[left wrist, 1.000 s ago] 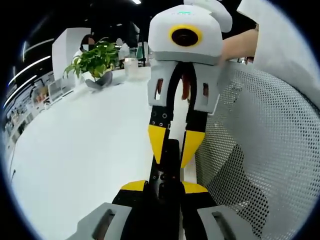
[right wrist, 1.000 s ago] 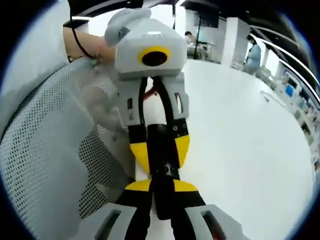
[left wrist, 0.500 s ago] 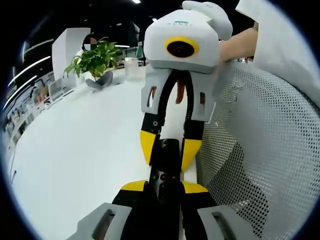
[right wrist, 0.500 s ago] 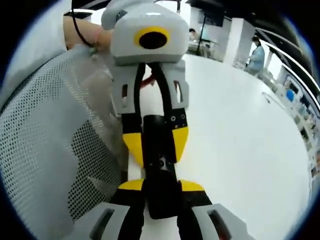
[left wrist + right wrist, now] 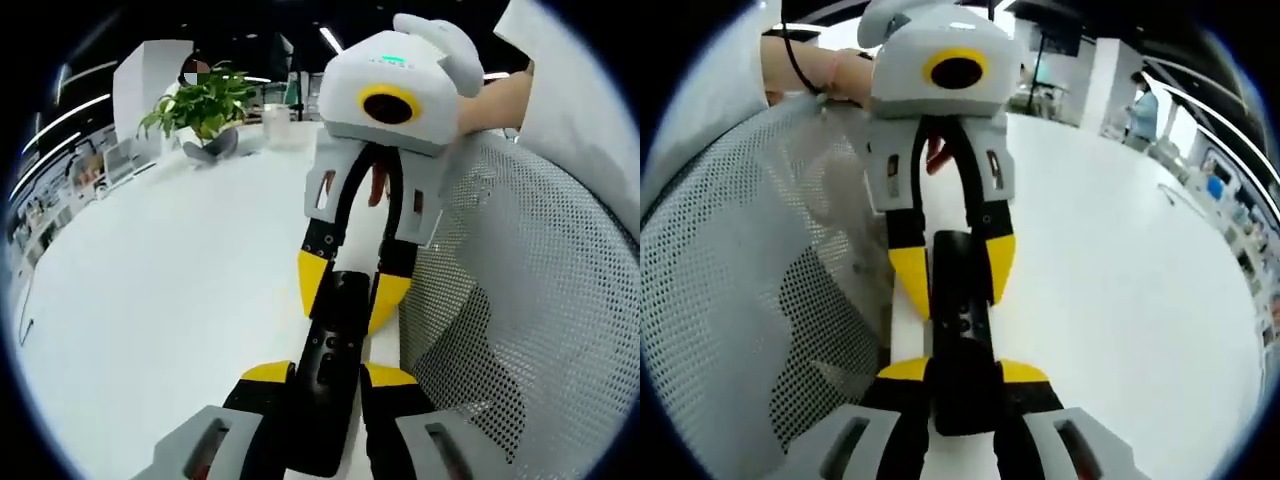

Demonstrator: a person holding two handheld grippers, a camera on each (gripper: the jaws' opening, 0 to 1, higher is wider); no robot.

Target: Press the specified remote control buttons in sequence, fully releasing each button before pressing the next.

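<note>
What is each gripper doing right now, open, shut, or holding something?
Left gripper: shut on the black remote.
Right gripper: shut on the same remote, opposite end.

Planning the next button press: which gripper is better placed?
Right, tentatively: left gripper clamps the remote deep between its jaws; right gripper pinches just its far end, so could release and press.

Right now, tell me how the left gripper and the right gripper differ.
The left gripper clamps one end of the black remote control; the right gripper clamps the opposite end, facing it. The mesh chair back lies to the right in the left gripper view, to the left in the right gripper view. Both have yellow-tipped jaws shut on the remote control.
</note>
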